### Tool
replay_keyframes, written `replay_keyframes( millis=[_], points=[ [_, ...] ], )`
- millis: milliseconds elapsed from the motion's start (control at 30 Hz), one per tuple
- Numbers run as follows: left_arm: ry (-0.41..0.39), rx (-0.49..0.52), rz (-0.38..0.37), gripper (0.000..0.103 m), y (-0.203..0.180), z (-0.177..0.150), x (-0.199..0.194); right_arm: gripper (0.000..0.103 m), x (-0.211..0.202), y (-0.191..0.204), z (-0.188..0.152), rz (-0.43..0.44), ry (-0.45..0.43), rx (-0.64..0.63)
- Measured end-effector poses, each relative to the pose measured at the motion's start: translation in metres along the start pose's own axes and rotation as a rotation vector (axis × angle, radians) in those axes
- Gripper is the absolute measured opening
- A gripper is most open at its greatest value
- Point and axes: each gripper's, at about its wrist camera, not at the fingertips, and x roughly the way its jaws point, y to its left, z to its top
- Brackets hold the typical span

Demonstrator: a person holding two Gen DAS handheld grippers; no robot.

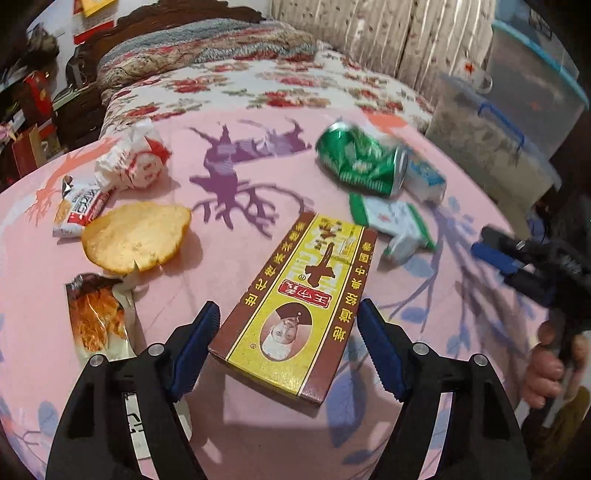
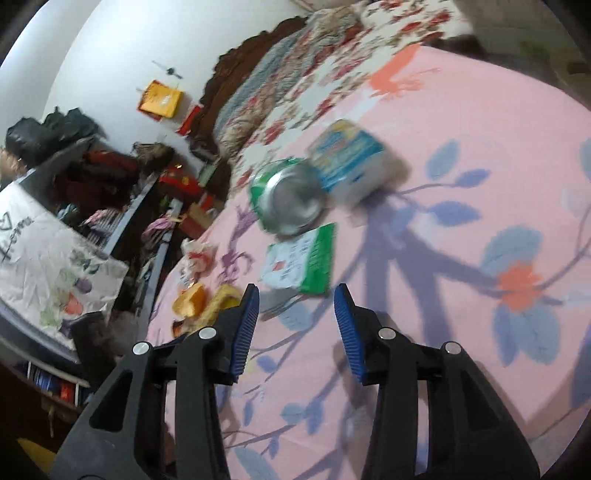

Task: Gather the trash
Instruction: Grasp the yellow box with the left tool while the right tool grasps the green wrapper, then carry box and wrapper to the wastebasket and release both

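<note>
Left wrist: dented green can (image 1: 364, 160) sideways.

We hold our left gripper (image 1: 286, 350) low with its fingers (image 1: 195, 350) spread wide; our right gripper (image 2: 295, 332) hovers, fingers parted, gripped by our hand (image 1: 546, 365).

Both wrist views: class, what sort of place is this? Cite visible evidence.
Probably a bedroom: the trash lies on a pink bedsheet, with a floral quilt against a carved wooden headboard and cluttered shelves alongside.
</note>
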Motion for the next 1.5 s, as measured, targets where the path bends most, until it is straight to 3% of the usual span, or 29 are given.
replay_keyframes(
  millis=[233, 500, 700, 733, 767, 833, 1000, 1233, 1500],
  points=[
    [-0.042, 0.031, -0.018, 0.071, -0.018, 0.026, 0.006, 0.046, 0.024, -0.007, 0.004, 0.000, 0.084, 0.085],
    [0.089, 0.067, -0.024, 0.069, -0.034, 0.032, 0.050, 0.042, 0.043, -0.006, 0.008, 0.011, 0.117, 0.143],
    [0.083, 0.093, -0.013, 0.068, -0.035, 0.028, 0.051, 0.041, 0.065, 0.007, 0.015, 0.046, 0.115, 0.120],
    [0.082, 0.095, -0.012, 0.067, -0.035, 0.028, 0.051, 0.038, 0.068, 0.009, 0.016, 0.047, 0.115, 0.115],
    [0.082, 0.096, -0.011, 0.067, -0.035, 0.028, 0.051, 0.022, 0.071, 0.009, 0.015, 0.044, 0.116, 0.118],
    [0.081, 0.093, -0.013, 0.067, -0.035, 0.028, 0.051, 0.016, 0.074, 0.007, 0.011, 0.058, 0.121, 0.138],
    [0.087, 0.072, -0.053, 0.066, -0.032, 0.019, 0.041, 0.012, 0.053, 0.001, -0.005, 0.054, 0.093, 0.123],
    [0.074, 0.173, -0.122, 0.066, -0.062, -0.010, 0.015, 0.012, 0.004, -0.028, -0.037, 0.073, 0.065, 0.162],
    [0.097, 0.244, -0.229, 0.065, -0.125, 0.002, 0.025, 0.012, -0.070, -0.074, -0.033, 0.051, -0.115, 0.243]
  ],
)
